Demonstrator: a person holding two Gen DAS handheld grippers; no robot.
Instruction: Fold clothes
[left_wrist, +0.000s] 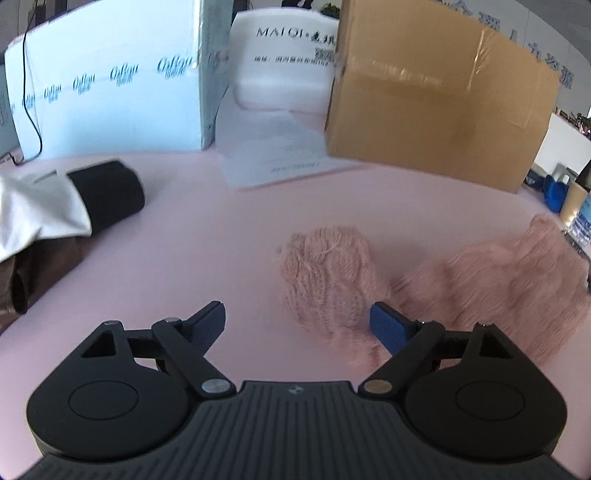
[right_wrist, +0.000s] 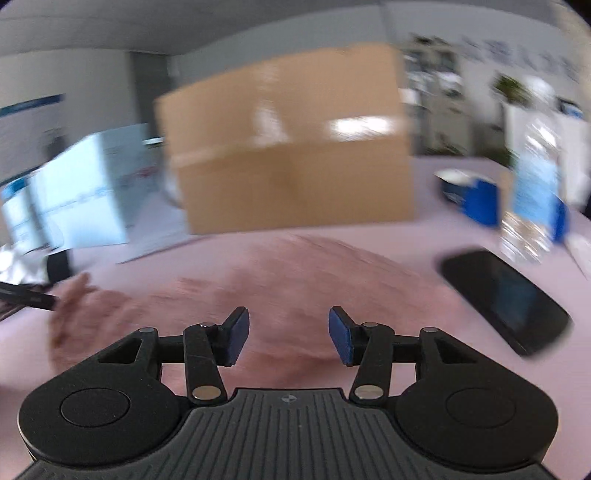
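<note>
Pink tabletop (left_wrist: 240, 236) is lying under both grippers, with a cardboard box (left_wrist: 439, 99) and a white box (left_wrist: 110, 85) standing beyond them. The left gripper (left_wrist: 297, 317) is hanging with its jaws wide apart and nothing pressed between them, the fuzzy pink sweater (left_wrist: 480, 280) is bunching just ahead and to its right with a rolled part brushing the right finger, and dark and white clothes (left_wrist: 55, 214) are lying well off to its left. The right gripper (right_wrist: 289, 330) is standing half parted and empty over the blurred sweater, with a black phone (right_wrist: 506, 299) to its right and a water bottle (right_wrist: 532, 192) farther out.
</note>
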